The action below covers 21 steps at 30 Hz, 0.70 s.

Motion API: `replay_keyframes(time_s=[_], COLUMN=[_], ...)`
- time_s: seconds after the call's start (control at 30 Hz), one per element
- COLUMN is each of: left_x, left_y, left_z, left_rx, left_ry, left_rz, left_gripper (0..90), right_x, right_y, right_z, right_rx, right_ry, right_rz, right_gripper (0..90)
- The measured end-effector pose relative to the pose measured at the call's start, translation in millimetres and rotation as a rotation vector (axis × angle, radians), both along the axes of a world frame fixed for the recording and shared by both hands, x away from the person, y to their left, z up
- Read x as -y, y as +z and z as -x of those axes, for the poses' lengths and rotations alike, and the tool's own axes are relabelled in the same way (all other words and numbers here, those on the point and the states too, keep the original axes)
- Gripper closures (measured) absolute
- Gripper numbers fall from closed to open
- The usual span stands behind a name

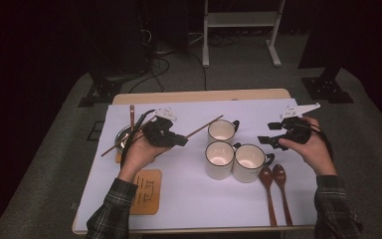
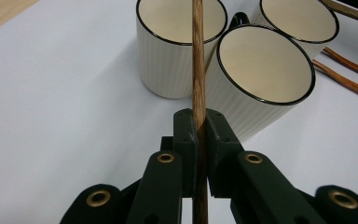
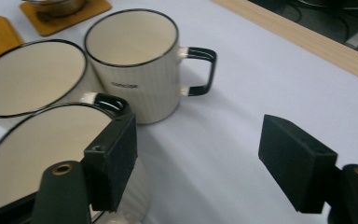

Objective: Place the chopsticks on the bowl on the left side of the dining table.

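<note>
My left gripper is shut on a thin wooden chopstick, which slants from beside a metal bowl toward the mugs. In the left gripper view the chopstick rises from between the pressed jaws of that gripper in front of two cream mugs. Three black-rimmed cream mugs stand clustered mid-table. My right gripper hovers just right of them, open, with nothing between its jaws. The nearest mug sits by its left jaw.
Two wooden spoons lie side by side in front of the mugs at the right. An orange coaster lies at the front left. The bowl rests on another coaster. A second brown stick lies behind the bowl. White cloth covers the table.
</note>
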<state>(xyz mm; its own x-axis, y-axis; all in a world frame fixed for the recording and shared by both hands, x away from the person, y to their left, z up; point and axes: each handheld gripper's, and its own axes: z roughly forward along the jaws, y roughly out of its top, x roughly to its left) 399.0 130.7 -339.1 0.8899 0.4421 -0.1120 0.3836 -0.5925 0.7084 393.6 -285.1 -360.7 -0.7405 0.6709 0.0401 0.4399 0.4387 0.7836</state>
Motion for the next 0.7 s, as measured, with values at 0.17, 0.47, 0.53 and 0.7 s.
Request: replay_keyframes(time_s=[0.17,0.47,0.53,0.7], left_x=[-2.0,-5.1,-6.5,-8.8], left_y=[-0.1,0.8,1.2,0.5], left_z=[-1.0,-1.8,-2.2,-3.8], left_rx=[0.001,0.006,0.009,0.008], left_ry=[0.012,0.023,0.027,0.030], left_rz=[0.004,0.008,0.009,0.007], left_gripper=[84.3,84.3,84.3,84.3], right_x=[4.6,13.7,15.7,18.7], right_y=[-4.8,-16.3,-19.5,-28.4], right_z=[-2.7,-8.3,-9.6,-13.4], right_rx=[0.010,0.005,0.002,-0.012], right_ry=[-0.054,-0.131,-0.146,-0.169], right_rz=[0.012,0.015,0.014,0.008], right_gripper=[24.5,24.4,24.4,24.4])
